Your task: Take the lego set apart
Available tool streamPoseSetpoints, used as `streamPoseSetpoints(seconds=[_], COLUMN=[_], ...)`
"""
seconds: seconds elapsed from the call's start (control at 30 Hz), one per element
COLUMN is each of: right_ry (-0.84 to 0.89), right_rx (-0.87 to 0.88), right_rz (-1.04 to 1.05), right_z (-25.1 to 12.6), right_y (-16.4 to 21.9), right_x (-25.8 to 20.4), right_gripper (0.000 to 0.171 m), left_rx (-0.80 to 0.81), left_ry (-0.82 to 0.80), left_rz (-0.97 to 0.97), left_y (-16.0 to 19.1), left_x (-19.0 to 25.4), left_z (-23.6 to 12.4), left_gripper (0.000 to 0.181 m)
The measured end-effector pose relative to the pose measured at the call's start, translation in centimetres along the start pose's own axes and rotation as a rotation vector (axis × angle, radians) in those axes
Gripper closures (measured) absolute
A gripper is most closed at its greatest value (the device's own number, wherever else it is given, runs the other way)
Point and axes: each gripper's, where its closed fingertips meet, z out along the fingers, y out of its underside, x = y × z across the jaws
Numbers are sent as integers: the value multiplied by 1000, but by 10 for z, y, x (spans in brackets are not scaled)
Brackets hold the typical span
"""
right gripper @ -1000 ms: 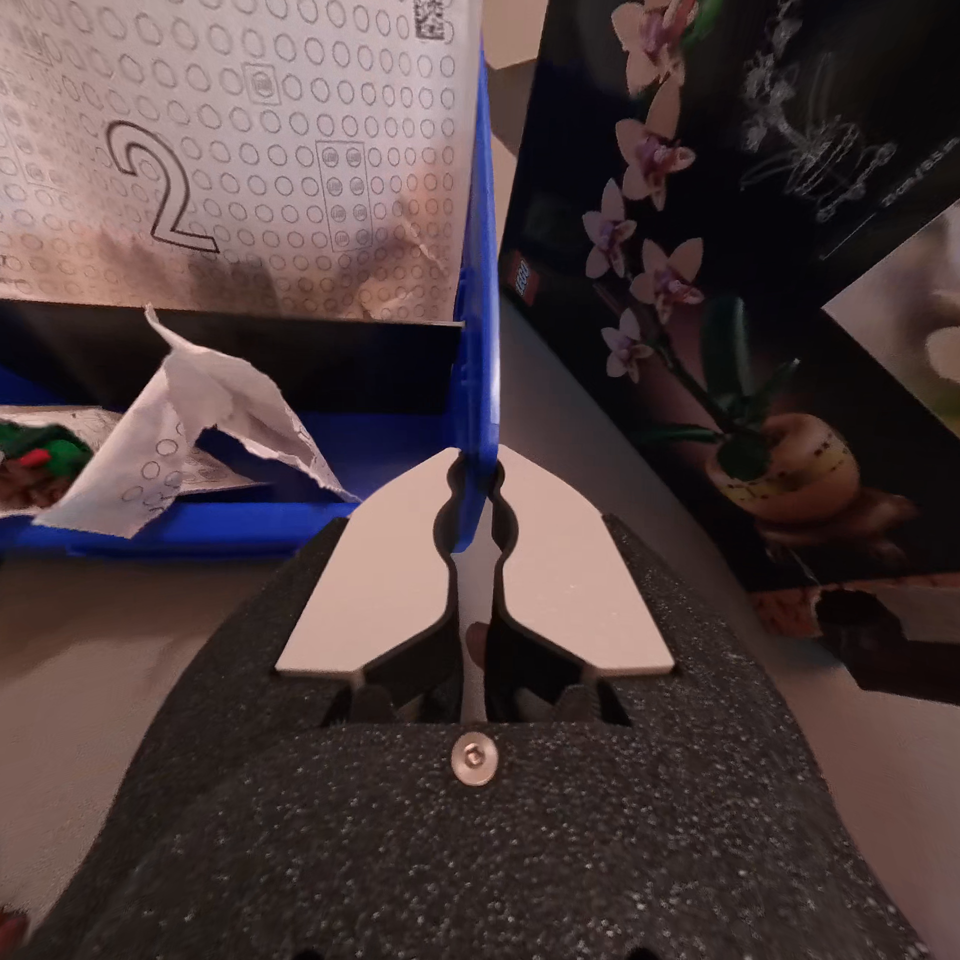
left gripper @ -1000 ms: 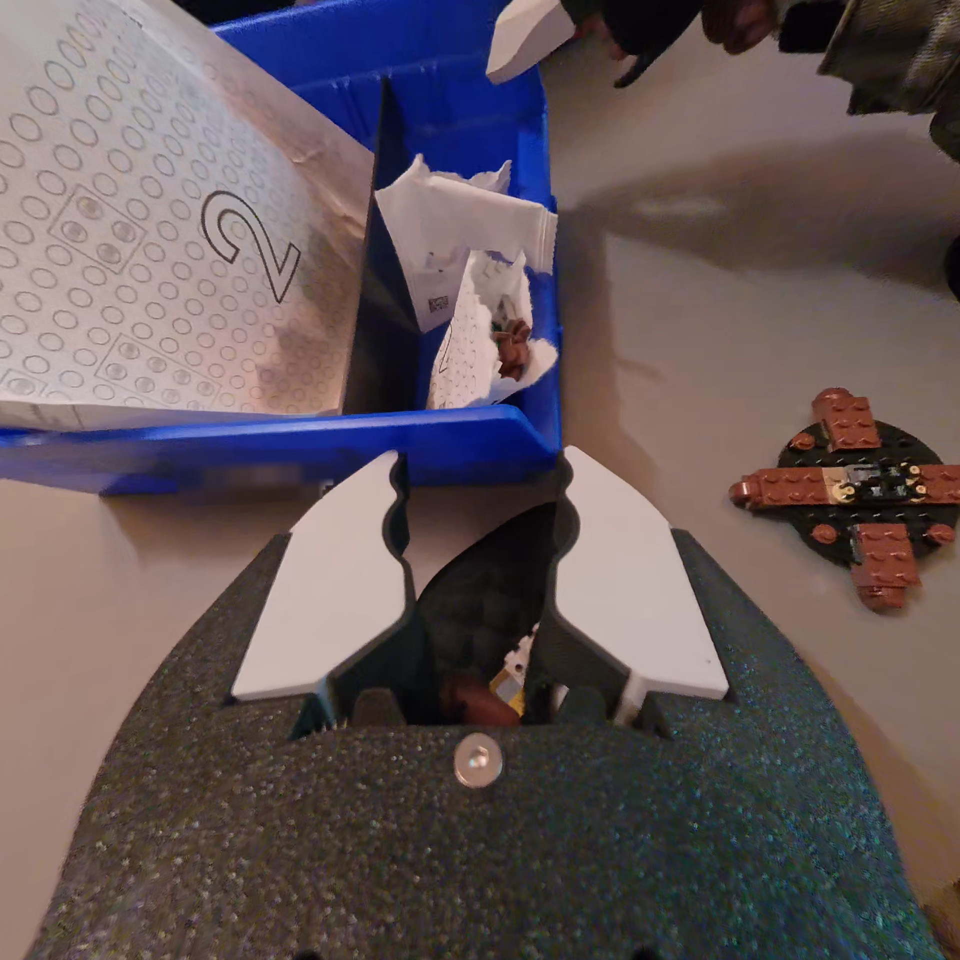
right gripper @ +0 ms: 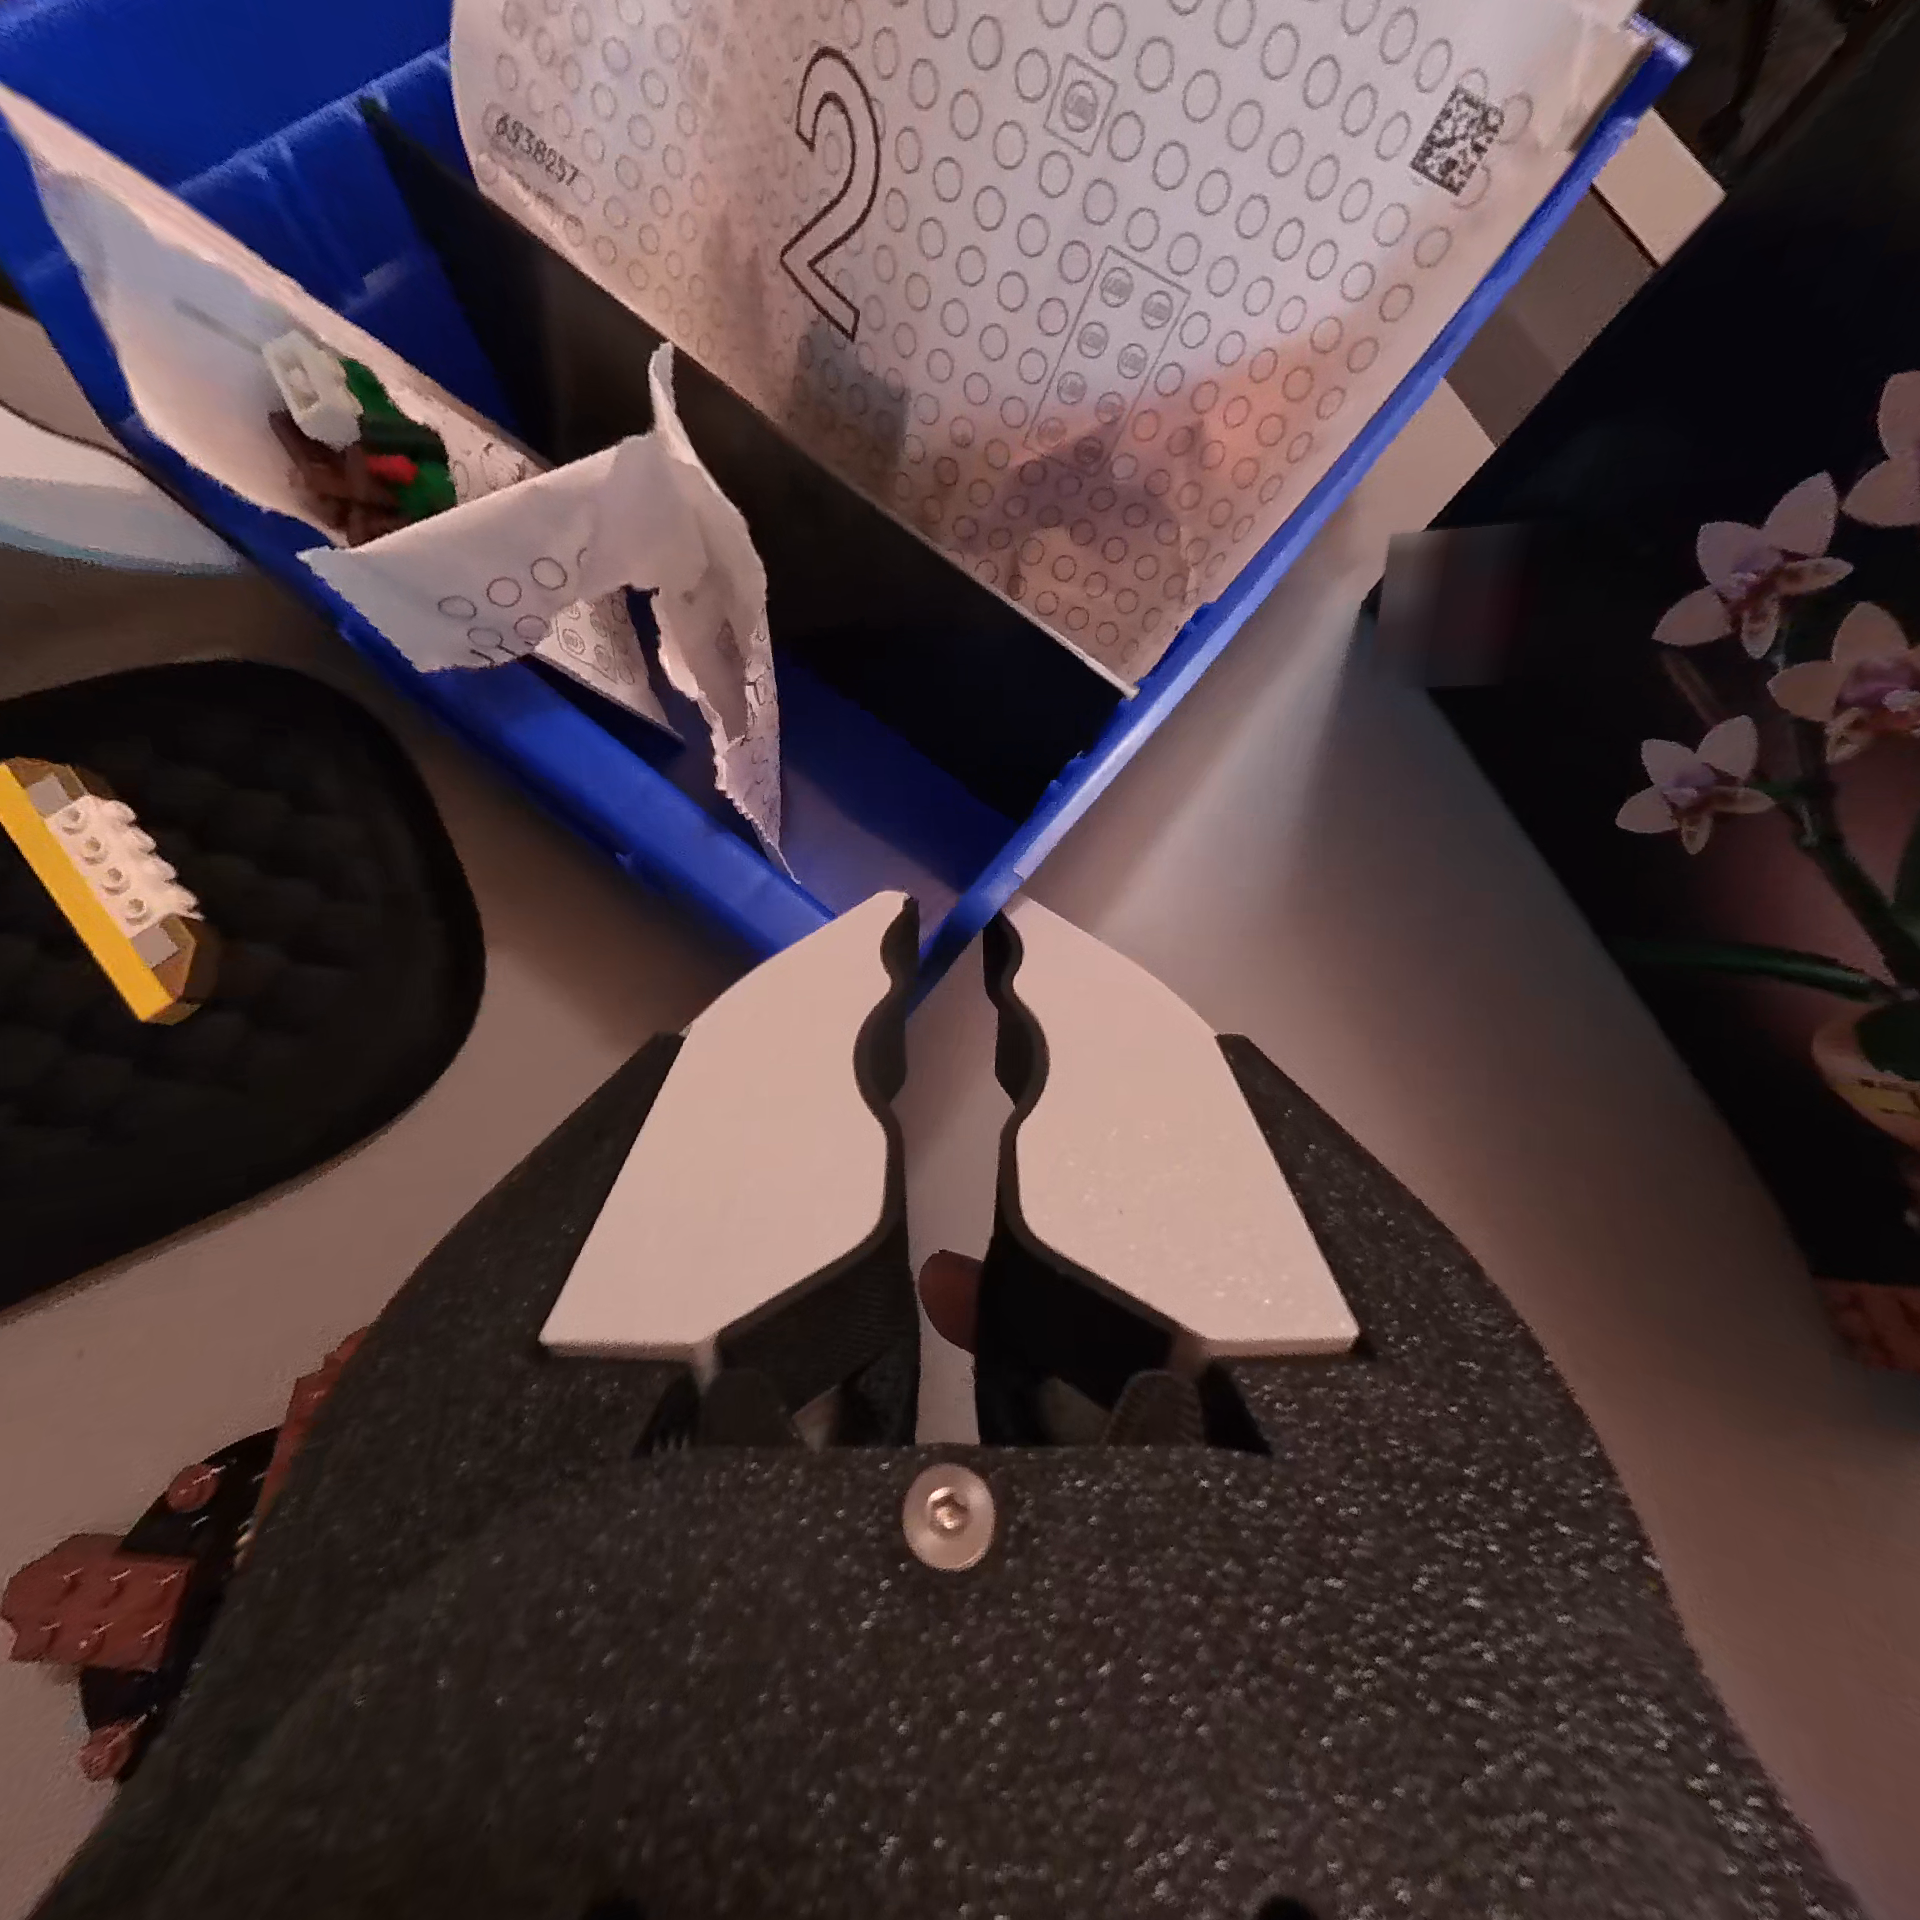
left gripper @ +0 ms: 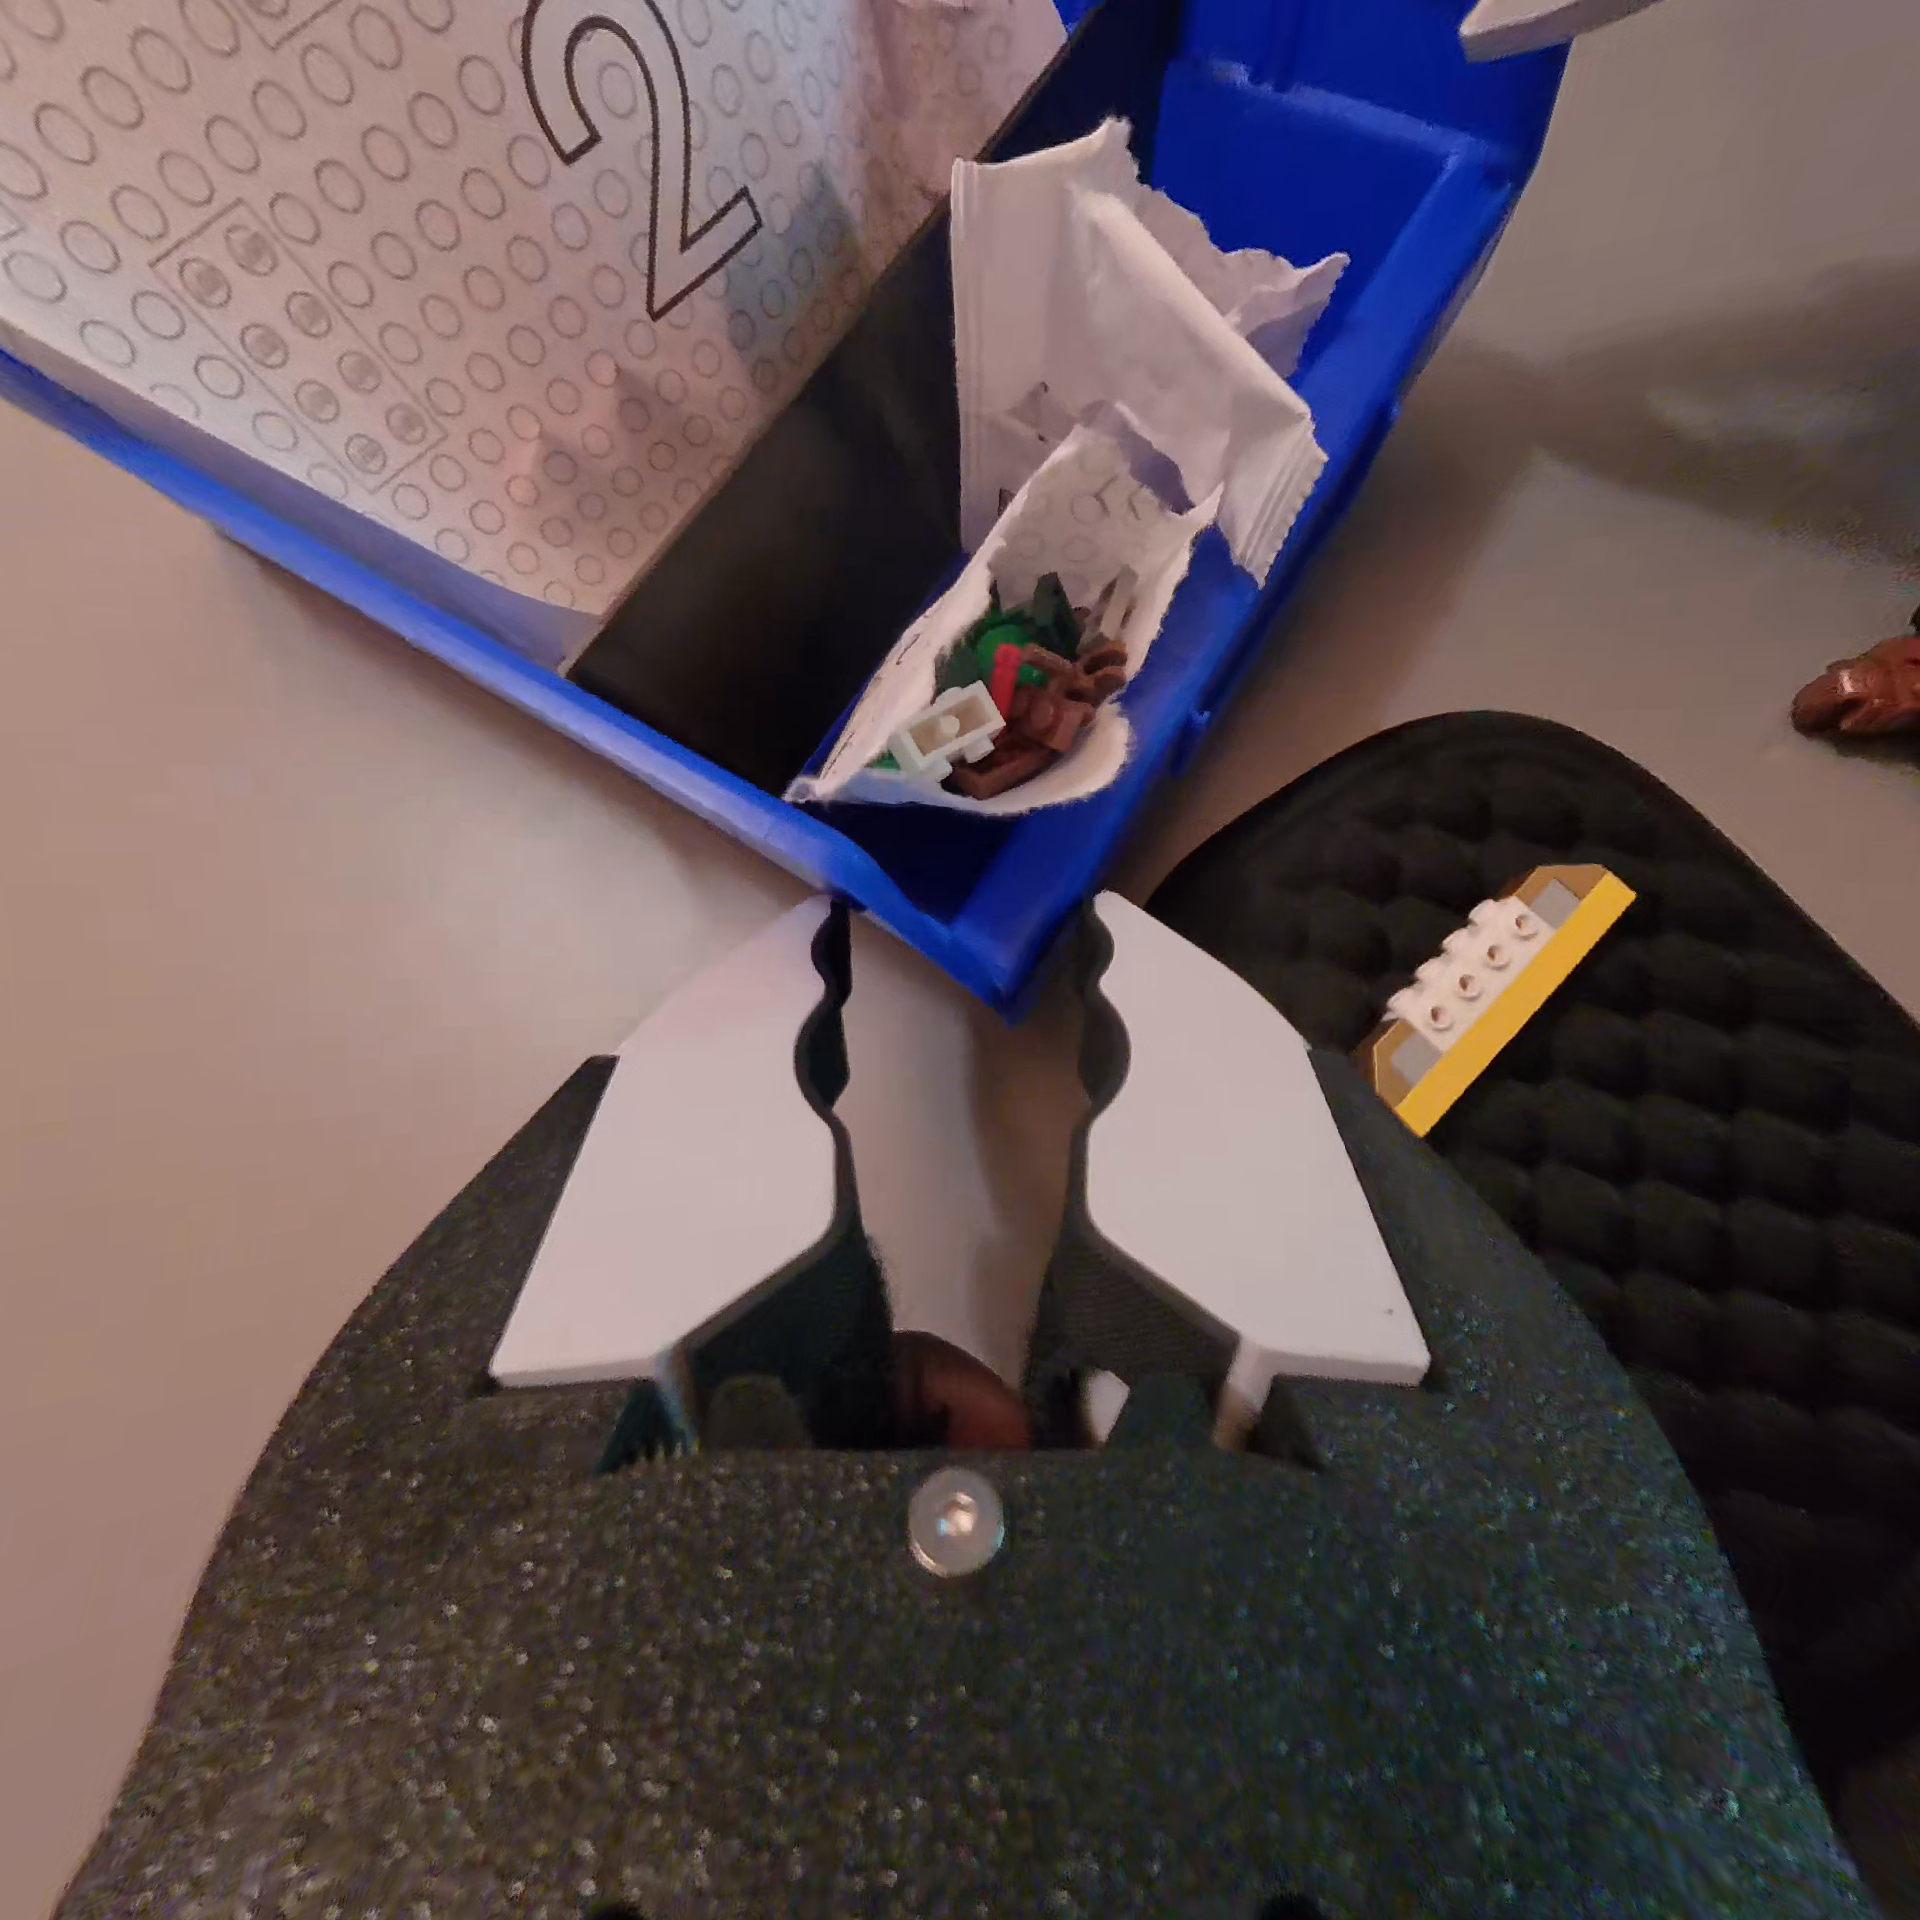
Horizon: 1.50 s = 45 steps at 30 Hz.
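Grippers at the blue bin corners

Left gripper [left gripper: 961,940]: our jaws stand apart, nothing between them, tips just beside the near corner of the blue bin [left gripper: 914,904]. Right gripper [right gripper: 948,925]: jaws narrowed to a thin gap around the bin's far-side wall edge; we can't tell if the pads actually clamp it. Bin holds a large printed paper bag [right gripper: 1091,312] and a torn paper bag [left gripper: 987,717] with loose brown, green and white pieces. Yellow-and-white brick piece [left gripper: 1496,987] lies on a black pad [left gripper: 1714,1091] beside the bin. Brown lego base [right gripper: 104,1600] sits on the table at lower left of the right wrist view, partly hidden. Flower-printed box [right gripper: 1766,675] to the right.
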Motion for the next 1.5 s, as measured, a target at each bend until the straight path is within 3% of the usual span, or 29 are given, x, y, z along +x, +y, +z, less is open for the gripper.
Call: streamPoseSetpoints(seconds=[0.23,0.37,0.47,0.57,0.63,0.73,0.83,0.93,1.13,1.2,1.27,1.4,1.5], right_ry=[-39,-91,-365,-448,-466,-509,-526,-530,-611,-565,-546,-515,-429], right_rx=[-6,68,87,-5,-33,-112,-95,-9,-115,-142,-152,-97,-150], right_rz=[3,-12,-104,-196,-290,-310,-337,-372,-253,-247,-266,-168,-123], right_z=[-4,-43,-85,-99,-97,-89,-86,-84,-72,-76,-81,-86,-77], right_y=[1,-1,19,59,80,105,112,103,117,122,127,109,100], right_x=[-9,-16,-66,-92,-101,-105,-101,-93,-99,-96,-99,-97,-90], right_gripper=[158,128,139,151,151,142,136,146,137,145,153,146,155], left_rx=[54,63,144,224,234,180,77,-7,-76,-85,-61,105,145], left_ry=[28,-25,111,348,475,492,475,408,333,312,322,445,449], left_rz=[-40,-82,8,86,149,188,304,389,382,364,348,237,250], left_y=[5,13,-6,-37,-49,-57,-44,-30,-18,-16,-17,-45,-54], left_x=[0,1,37,100,148,196,230,235,204,191,185,194,203], left_z=[-7,-38,-63,-64,-49,-12,12,28,41,40,35,18,27], left_gripper=[145,138,141,144,145,136,118,112,115,115,125,132,136])
